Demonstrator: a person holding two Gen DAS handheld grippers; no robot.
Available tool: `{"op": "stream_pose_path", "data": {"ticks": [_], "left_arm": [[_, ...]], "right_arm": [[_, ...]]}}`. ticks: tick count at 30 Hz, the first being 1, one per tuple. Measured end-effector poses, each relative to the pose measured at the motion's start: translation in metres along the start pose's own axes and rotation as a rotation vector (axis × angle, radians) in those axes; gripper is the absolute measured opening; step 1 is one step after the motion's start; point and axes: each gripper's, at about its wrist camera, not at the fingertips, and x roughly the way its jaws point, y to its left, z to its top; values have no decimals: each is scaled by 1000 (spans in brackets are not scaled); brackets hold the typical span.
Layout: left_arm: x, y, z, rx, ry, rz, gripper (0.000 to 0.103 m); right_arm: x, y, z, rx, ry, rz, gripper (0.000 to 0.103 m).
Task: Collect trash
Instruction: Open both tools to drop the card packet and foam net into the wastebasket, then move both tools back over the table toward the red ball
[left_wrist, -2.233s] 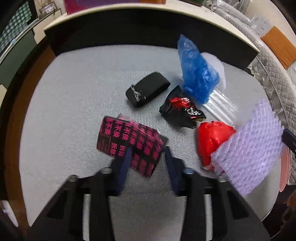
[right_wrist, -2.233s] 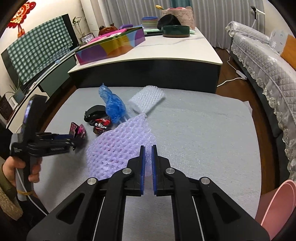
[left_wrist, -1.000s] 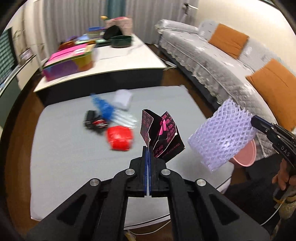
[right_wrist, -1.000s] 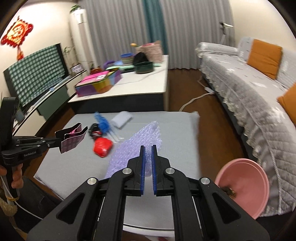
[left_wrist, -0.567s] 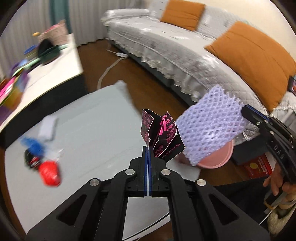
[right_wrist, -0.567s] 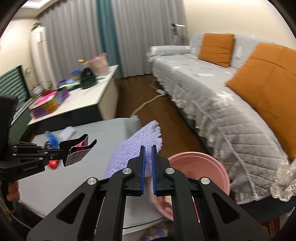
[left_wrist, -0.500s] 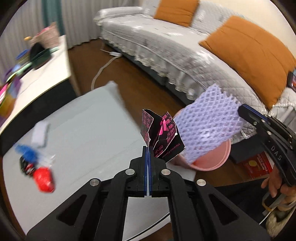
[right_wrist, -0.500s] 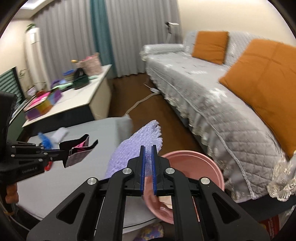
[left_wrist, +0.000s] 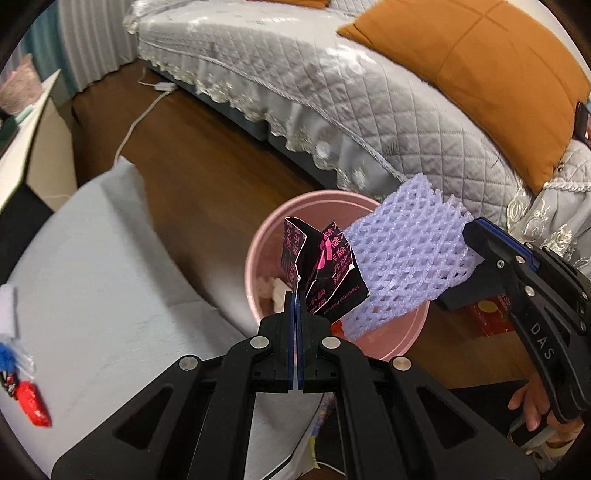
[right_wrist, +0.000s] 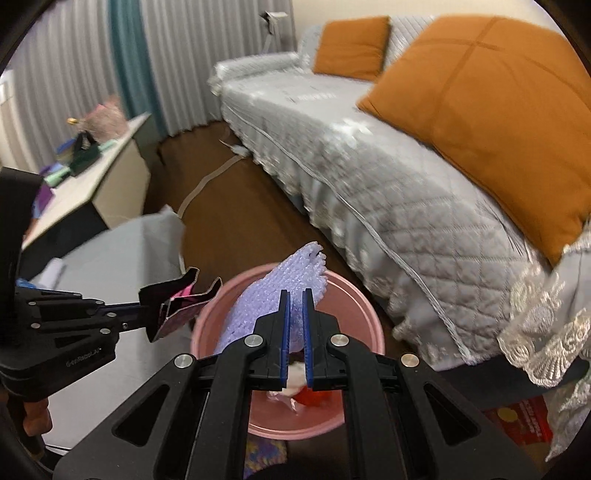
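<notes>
Far left in the left wrist view, on the grey table (left_wrist: 96, 280), a red wrapper (left_wrist: 34, 404), a blue bag (left_wrist: 8, 359) and a white scrap (left_wrist: 7, 308) lie uncollected, so the job looks only part done: these pieces remain to be fetched.

Moving right, the left gripper (left_wrist: 295, 299) is clenched on a black-and-pink carton (left_wrist: 321, 273), its blue pads pressed together on the carton's lower edge. The carton hangs over the near left part of the pink bin (left_wrist: 255, 258), which stands on the brown floor between the table and the grey sofa (left_wrist: 369, 96).

Further right, the right gripper (right_wrist: 294, 299) pinches a purple foam net (right_wrist: 291, 288); the net also hangs above the bin's mouth, just beside the carton.

Inside the bin (right_wrist: 364, 306) some white crumpled paper (left_wrist: 271, 290) and something red (right_wrist: 314, 398) already lie at the bottom, so earlier drops seem made. Both held pieces appear ready for release; neither has been let go yet.
</notes>
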Motion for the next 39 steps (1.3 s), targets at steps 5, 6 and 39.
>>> {"op": "stream_pose_path", "data": {"ticks": [5,6,39], "left_arm": [[26,-11,8,18,38,11,5],[31,-11,9,12,50,18,27],[-181,159,-148,-296,-276,460,85]], "right_arm": [[20,-14,-3,46,74,-55,18],[24,-18,-3,70,90,-55,29],[-48,167,-4,-86,-4,357,93]]}}
